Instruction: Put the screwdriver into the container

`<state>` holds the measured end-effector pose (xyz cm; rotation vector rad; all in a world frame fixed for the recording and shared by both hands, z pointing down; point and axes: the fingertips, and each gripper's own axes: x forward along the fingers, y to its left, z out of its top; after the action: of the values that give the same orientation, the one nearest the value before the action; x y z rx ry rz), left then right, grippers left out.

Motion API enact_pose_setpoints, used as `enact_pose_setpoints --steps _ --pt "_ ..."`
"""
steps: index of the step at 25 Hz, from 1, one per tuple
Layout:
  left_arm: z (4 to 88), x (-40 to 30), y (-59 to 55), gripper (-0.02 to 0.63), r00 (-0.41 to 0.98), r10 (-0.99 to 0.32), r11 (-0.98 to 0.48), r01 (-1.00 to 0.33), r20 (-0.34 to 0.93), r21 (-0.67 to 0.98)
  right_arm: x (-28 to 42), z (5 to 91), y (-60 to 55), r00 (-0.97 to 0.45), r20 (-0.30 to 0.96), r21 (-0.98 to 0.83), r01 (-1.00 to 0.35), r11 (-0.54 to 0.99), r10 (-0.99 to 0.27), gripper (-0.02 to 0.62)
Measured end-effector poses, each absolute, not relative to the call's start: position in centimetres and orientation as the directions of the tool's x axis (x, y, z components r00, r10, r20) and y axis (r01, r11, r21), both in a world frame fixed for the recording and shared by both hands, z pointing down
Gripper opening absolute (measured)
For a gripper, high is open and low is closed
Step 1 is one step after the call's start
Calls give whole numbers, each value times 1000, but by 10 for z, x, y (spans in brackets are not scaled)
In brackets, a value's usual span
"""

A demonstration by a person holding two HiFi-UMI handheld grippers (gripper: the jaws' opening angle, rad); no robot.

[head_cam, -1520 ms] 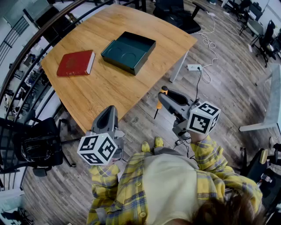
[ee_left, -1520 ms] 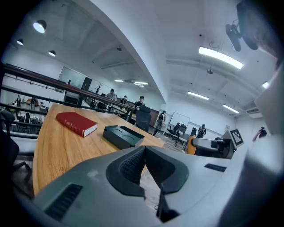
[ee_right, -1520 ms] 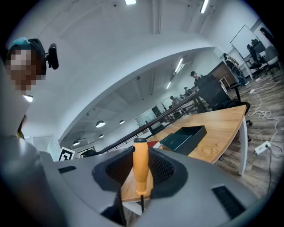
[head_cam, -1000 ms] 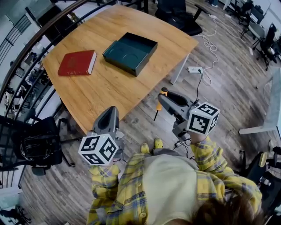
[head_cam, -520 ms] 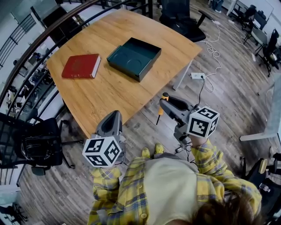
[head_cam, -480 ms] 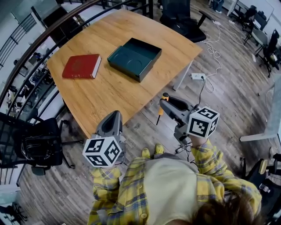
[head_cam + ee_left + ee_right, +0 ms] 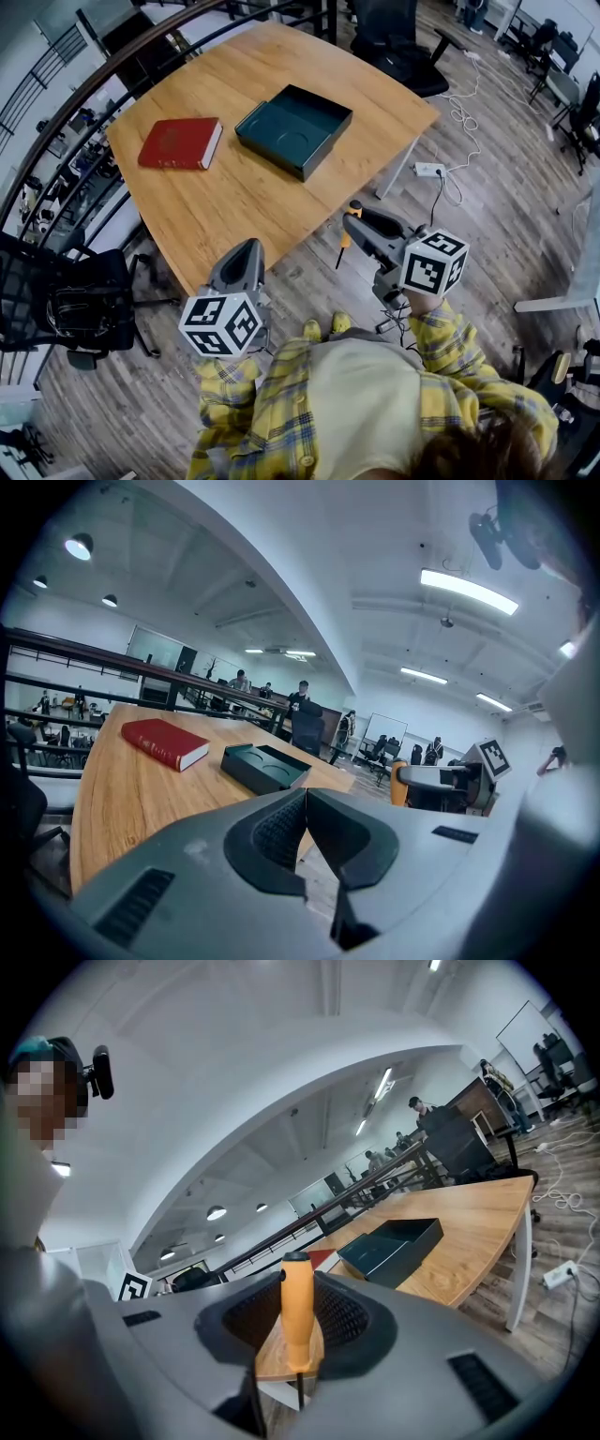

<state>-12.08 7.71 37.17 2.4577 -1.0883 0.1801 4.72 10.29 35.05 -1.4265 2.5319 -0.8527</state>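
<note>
Red book [image 7: 178,143] lies flat on bench [image 7: 234,202]; black chair [image 7: 70,305] left of bench, power strip [image 7: 429,170] right of it.

The head view looks steeply down from above the person, wide enough to hold the whole surface [image 7: 234,202], the left tongs [image 7: 249,246] and the right tongs [image 7: 351,219]. The left gripper view rides close behind its own jaws, low and nearly level, facing across the surface from its near corner. The right gripper view does likewise from off the surface's edge, farther right. All three views share the red book [image 7: 178,143] and the container [image 7: 293,129].
</note>
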Motion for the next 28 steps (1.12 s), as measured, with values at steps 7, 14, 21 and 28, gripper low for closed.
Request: enact_pose_setpoints --steps 7,14,21,28 --pt "378 -112 71 11 662 -679 -574 -748 318 334 58 355 93 -568 178 -533 -742 407 -804 163" --pt "385 -100 64 9 642 -688 -551 -766 340 330 68 362 83 -592 179 -542 -726 423 -786 163" --pt "388 -78 59 11 621 -692 -538 -784 369 310 86 364 73 -620 172 -563 -699 440 -766 163" --pt "391 -74 53 11 602 -698 -521 -798 388 302 92 367 61 -633 155 -580 -679 449 -758 163"
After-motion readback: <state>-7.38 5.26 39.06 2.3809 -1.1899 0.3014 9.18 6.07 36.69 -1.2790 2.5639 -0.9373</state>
